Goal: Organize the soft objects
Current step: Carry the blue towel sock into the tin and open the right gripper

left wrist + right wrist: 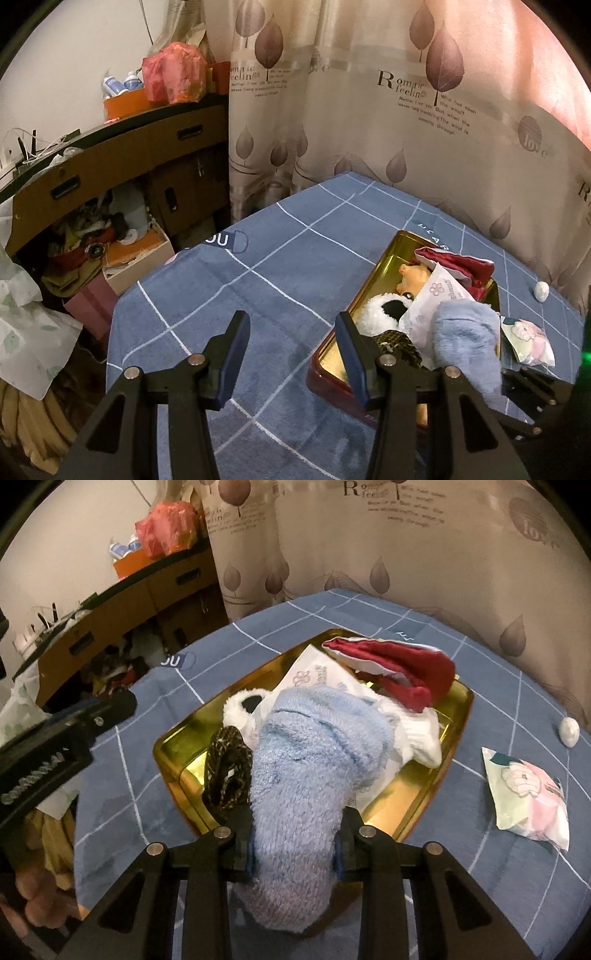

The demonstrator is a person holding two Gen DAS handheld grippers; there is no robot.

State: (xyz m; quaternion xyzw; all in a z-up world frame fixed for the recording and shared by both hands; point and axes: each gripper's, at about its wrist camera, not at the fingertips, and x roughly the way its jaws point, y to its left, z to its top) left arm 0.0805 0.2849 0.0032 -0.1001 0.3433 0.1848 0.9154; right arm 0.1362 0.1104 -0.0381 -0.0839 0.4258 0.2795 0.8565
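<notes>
In my view the counter (155,775), under its blue checked cloth, has open room in the left of the frame, with a curtain close behind. The gold tin (177,746) in mid-frame is already crowded. My right gripper (295,853) has its jaws clamped on the blue fluffy sock (310,746), which hangs over the tin. I judge the next move is to lower and let go. My left gripper (291,354) stands half open and empty, just left of the tin. A pink packet (528,797) waits at right.

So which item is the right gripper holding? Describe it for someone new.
Start at the gold tin on the blue checked cloth. Above its near end, the right gripper clamps a fluffy pale-blue sock, the only blue fleecy piece among the red, white and patterned things.
</notes>
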